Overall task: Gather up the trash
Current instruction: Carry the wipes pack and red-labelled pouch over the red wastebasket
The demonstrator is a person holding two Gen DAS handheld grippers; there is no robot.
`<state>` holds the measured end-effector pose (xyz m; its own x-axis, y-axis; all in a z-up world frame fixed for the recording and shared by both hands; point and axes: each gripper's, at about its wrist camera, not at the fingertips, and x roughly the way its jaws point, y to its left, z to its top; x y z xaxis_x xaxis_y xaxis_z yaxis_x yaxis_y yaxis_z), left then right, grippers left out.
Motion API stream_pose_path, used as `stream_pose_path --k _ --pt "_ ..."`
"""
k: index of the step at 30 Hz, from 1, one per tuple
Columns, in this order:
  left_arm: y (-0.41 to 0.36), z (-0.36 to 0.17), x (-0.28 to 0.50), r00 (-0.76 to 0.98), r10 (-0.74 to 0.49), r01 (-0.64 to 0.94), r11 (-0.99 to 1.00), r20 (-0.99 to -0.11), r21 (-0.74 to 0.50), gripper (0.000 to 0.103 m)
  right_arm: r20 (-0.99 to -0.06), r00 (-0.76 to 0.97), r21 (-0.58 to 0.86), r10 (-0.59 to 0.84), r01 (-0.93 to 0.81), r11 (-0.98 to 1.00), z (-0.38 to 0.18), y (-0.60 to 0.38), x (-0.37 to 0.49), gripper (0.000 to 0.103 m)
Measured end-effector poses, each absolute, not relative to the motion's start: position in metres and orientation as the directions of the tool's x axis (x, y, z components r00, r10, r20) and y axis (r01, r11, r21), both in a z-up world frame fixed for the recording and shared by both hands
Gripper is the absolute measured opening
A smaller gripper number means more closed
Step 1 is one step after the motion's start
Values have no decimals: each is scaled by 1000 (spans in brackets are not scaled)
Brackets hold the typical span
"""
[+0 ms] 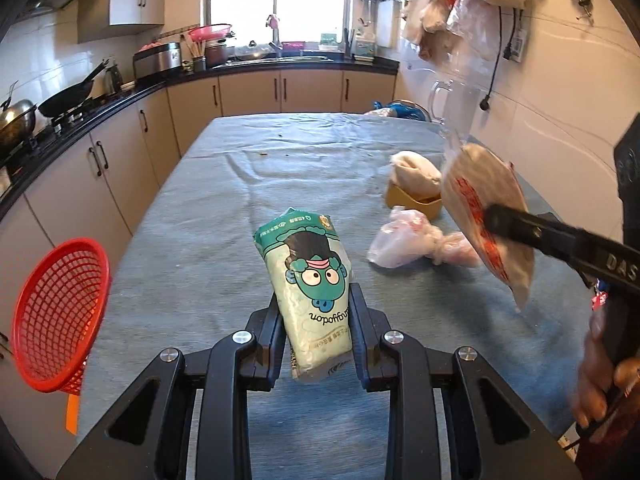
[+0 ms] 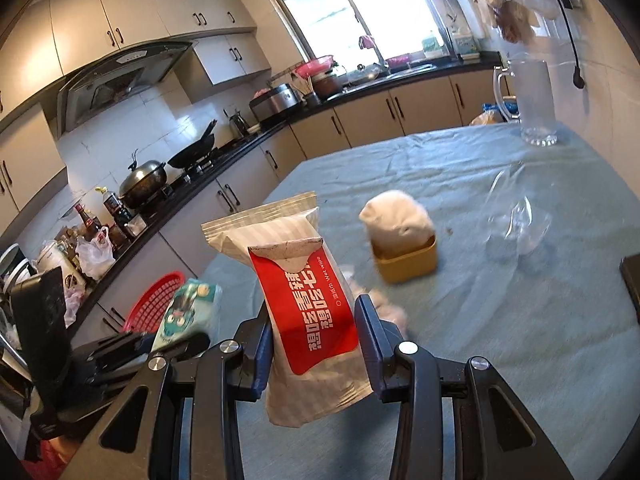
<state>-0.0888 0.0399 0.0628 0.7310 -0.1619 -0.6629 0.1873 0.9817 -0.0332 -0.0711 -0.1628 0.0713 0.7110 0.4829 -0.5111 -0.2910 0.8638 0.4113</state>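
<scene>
green tissue pack (image 1: 310, 292) pinched in left claw (image 1: 316, 316) — wet-wipe pouch (image 2: 308, 296) in right claw (image 2: 314, 332)

Daylight blows out the window (image 1: 276, 0); fisheye edges bend, motion blur right

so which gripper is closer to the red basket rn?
Left. The left gripper, holding the green cartoon packet, is just beside the red basket at the table edge; the right gripper is further out over the table.

A home kitchen — beige cabinets (image 1: 280, 90), a wok (image 1: 68, 98) on the gas hob, range hood (image 2: 120, 80), sink under the window (image 1: 276, 0).
</scene>
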Motion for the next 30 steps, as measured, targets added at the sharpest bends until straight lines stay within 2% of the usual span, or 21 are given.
stream_pose_path --k 30 --pt "142 55 -100 779 -94 34 994 -620 -108 27 -633 599 350 490 -343 872 65 -53 -75 42"
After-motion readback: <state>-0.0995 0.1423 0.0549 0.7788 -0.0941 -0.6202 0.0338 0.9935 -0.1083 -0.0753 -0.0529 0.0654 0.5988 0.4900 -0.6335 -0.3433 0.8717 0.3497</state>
